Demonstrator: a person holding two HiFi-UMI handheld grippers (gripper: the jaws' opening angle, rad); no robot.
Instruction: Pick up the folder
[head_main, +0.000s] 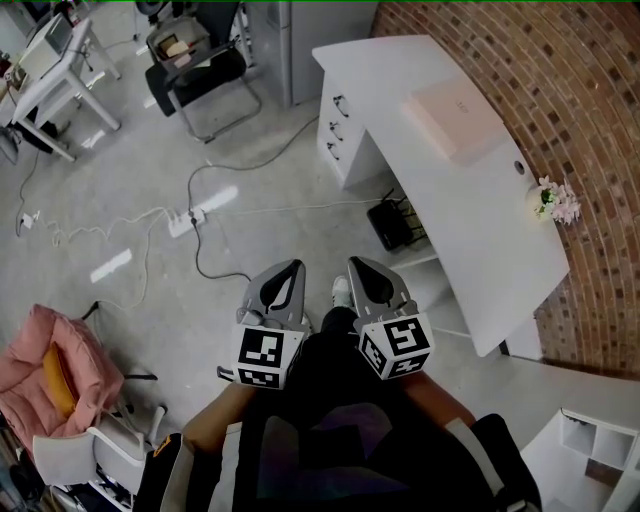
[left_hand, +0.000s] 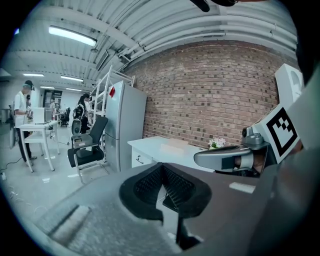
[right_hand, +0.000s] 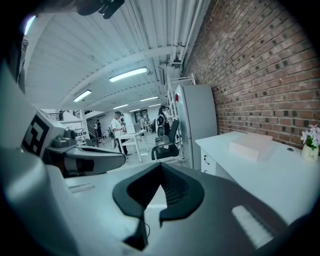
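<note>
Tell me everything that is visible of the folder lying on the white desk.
The folder is a pale, pinkish-white rectangle, thick like a flat block, with a matte surface. It looks closed, and no print can be made out on it. It lies flat on the white desk, towards the far end, on the side near the brick wall. Nothing lies on it and only the desk touches it. A small vase of flowers stands apart from it.
</note>
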